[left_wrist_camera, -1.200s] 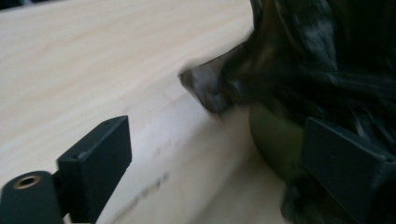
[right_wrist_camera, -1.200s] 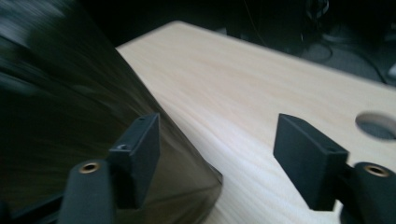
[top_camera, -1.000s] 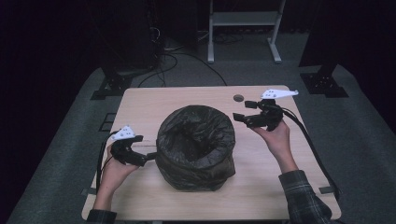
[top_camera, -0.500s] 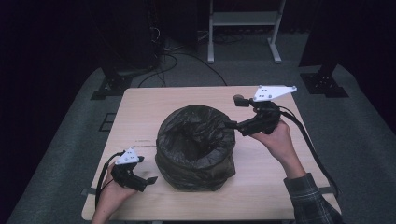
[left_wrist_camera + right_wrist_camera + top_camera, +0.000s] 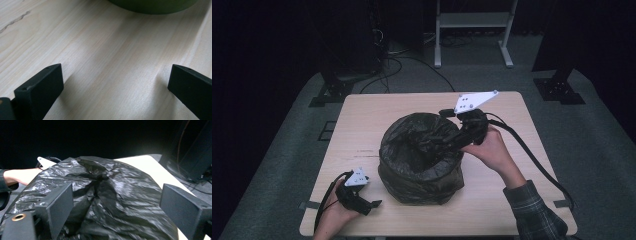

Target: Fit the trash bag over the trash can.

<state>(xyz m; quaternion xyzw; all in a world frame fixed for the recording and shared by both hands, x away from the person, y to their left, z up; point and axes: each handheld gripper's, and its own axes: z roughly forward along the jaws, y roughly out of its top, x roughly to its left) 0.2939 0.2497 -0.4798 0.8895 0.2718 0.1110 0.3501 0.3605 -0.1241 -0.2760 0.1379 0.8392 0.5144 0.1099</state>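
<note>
A round bin lined with a crinkled black trash bag (image 5: 422,150) stands in the middle of the wooden table (image 5: 362,120). My right gripper (image 5: 441,145) reaches in over the bin's right rim, jaws open and pointing down at the bag. In the right gripper view the bag (image 5: 107,195) bulges between and beyond the wide-apart jaws of the right gripper (image 5: 116,197). My left gripper (image 5: 371,204) rests low at the table's near left corner, open, apart from the bin. Bare wood lies between the left gripper's (image 5: 115,77) jaws, with the bin's green base (image 5: 152,5) ahead.
A white metal stand (image 5: 472,20) and floor cables (image 5: 404,62) lie beyond the table's far edge. Dark equipment bases sit at the left (image 5: 334,90) and right (image 5: 559,87). The right gripper's cable (image 5: 532,155) trails across the table's right side.
The left gripper has pulled back from the bin's side to the near left corner. The right gripper has swung left from beside the bin to over its rim.
</note>
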